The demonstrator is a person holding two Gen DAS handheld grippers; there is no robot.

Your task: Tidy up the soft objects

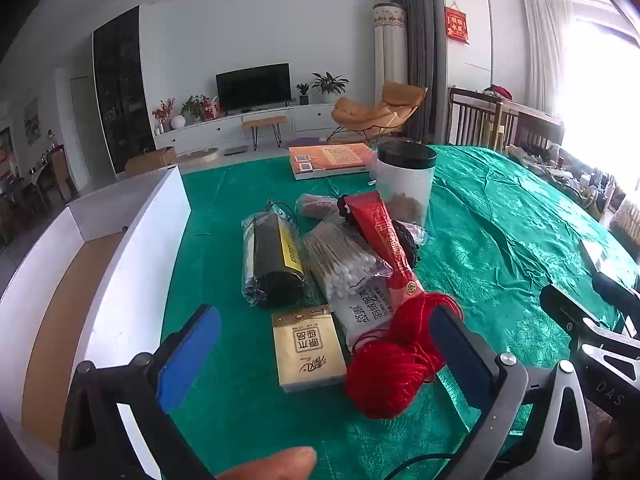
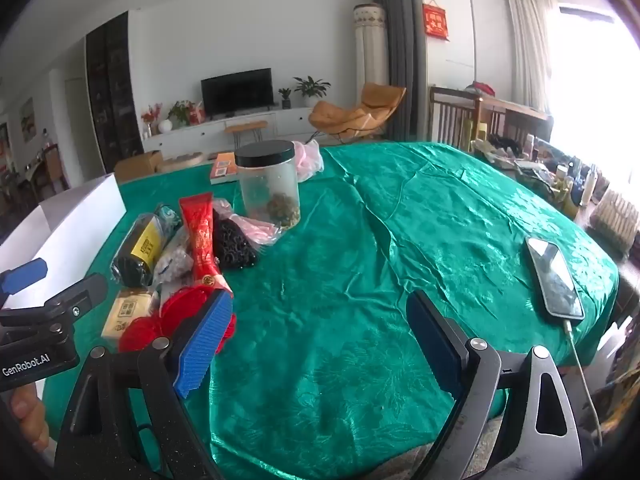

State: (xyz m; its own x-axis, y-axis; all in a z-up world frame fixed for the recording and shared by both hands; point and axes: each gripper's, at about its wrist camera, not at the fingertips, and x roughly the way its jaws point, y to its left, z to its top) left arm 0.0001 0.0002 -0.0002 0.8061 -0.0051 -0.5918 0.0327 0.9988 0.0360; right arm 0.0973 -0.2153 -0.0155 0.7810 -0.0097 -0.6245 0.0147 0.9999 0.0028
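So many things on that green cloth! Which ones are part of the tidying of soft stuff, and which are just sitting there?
Part of the job: red yarn ball, tissue pack, cotton swab bag, white box.

Just lying about: jar, book, phone.

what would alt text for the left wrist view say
The open left gripper hovers over a green tablecloth, its blue pads flanking a tissue pack and red yarn ball. Behind lie cotton swabs; a white box stands left.
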